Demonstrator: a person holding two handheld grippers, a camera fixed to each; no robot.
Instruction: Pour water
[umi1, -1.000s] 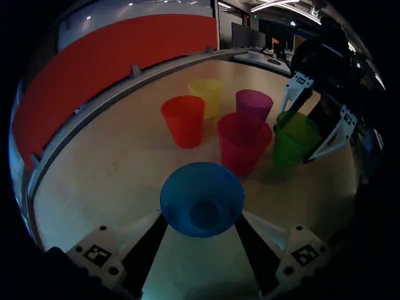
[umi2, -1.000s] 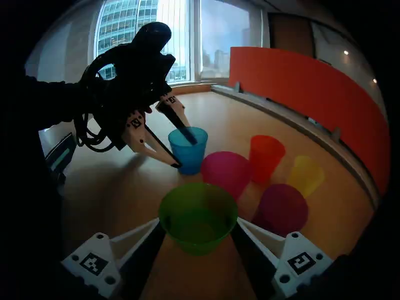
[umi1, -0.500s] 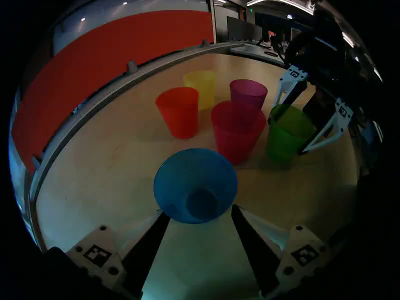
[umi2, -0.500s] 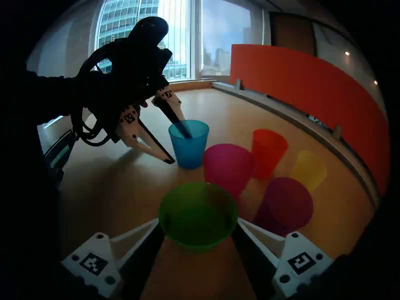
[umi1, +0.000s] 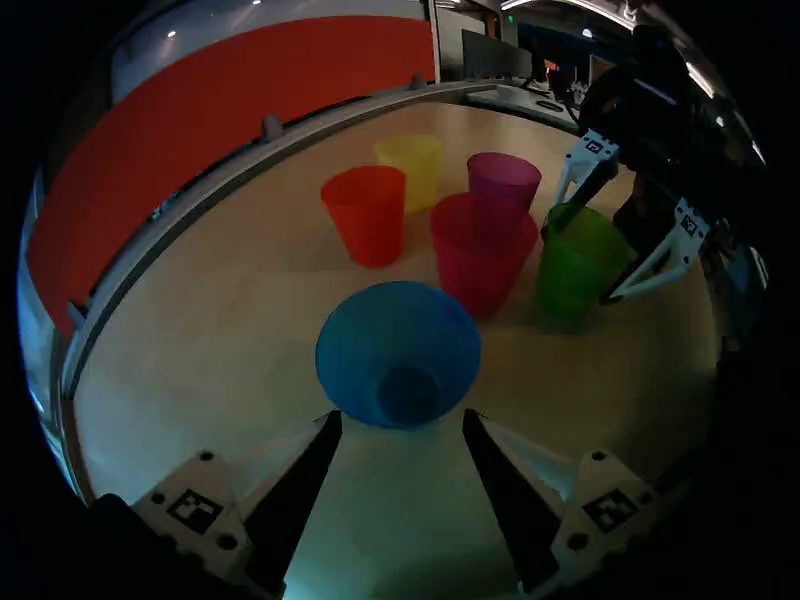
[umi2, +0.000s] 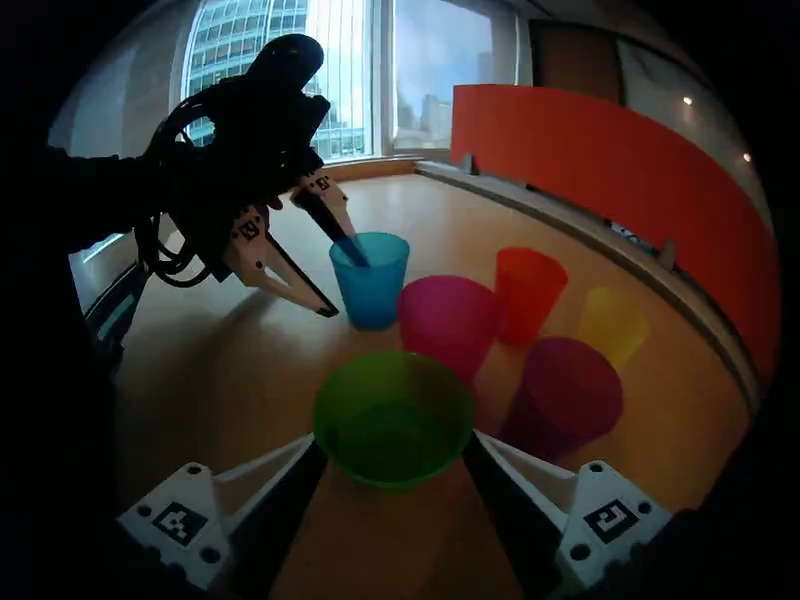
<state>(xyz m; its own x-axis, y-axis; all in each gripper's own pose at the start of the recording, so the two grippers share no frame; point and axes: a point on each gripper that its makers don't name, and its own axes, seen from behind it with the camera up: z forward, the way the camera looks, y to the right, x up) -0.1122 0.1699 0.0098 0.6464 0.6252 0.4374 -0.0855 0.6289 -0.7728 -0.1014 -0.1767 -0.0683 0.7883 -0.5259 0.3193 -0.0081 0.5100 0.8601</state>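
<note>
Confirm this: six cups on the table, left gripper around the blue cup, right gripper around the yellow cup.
Not quite: the right gripper is around the green cup, as the right gripper view shows; the yellow cup stands farther off, untouched. The rest holds.

An orange partition (umi1: 200, 100) borders the wooden table (umi1: 220, 330).

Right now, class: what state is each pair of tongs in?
Left tongs: either side of the blue cup; grip cannot be told.
Right tongs: either side of the green cup; grip cannot be told.
</note>
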